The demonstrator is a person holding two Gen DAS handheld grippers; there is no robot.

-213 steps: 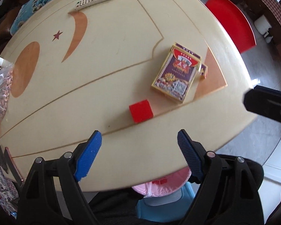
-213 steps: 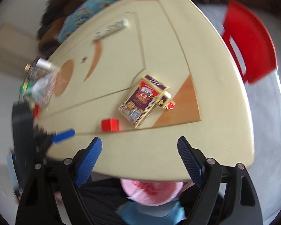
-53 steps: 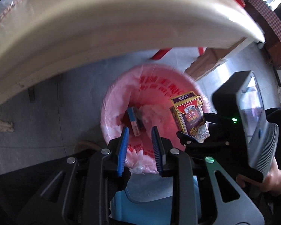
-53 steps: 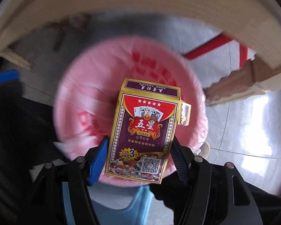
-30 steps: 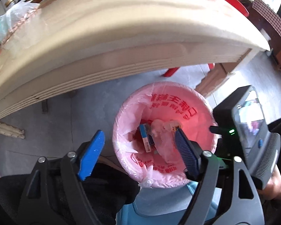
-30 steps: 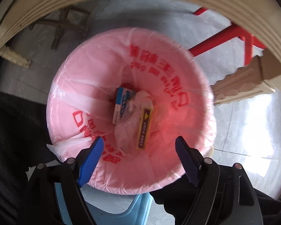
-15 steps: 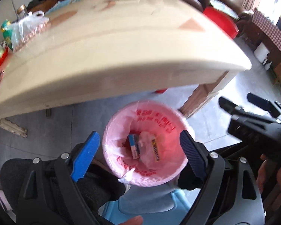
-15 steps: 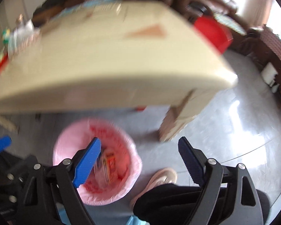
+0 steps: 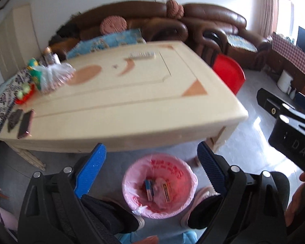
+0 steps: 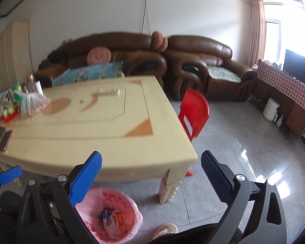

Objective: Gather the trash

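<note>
A bin with a pink liner [image 9: 185, 195] stands on the floor under the near edge of the cream table [image 9: 132, 105]. Small boxes [image 9: 150, 189] lie inside it; it also shows in the right wrist view [image 10: 132, 209] with boxes [image 10: 111, 217] in it. My left gripper [image 9: 150, 162] is open and empty, held high above the bin. My right gripper [image 10: 150, 168] is open and empty, raised above the table's near right corner. The right gripper's body [image 9: 290, 126] shows at the right of the left wrist view.
On the table lie a remote [image 9: 142, 55], a plastic bag of snacks [image 9: 52, 75] and a phone [image 9: 25, 124]. A red chair [image 10: 195, 111] stands to the right. Brown sofas [image 10: 152, 57] line the back wall. My shoe [image 10: 165, 230] is beside the bin.
Both grippers have risen and tilted up from the bin, so the table top and room have come into view. Earlier the right gripper let the card box drop into the bin.
</note>
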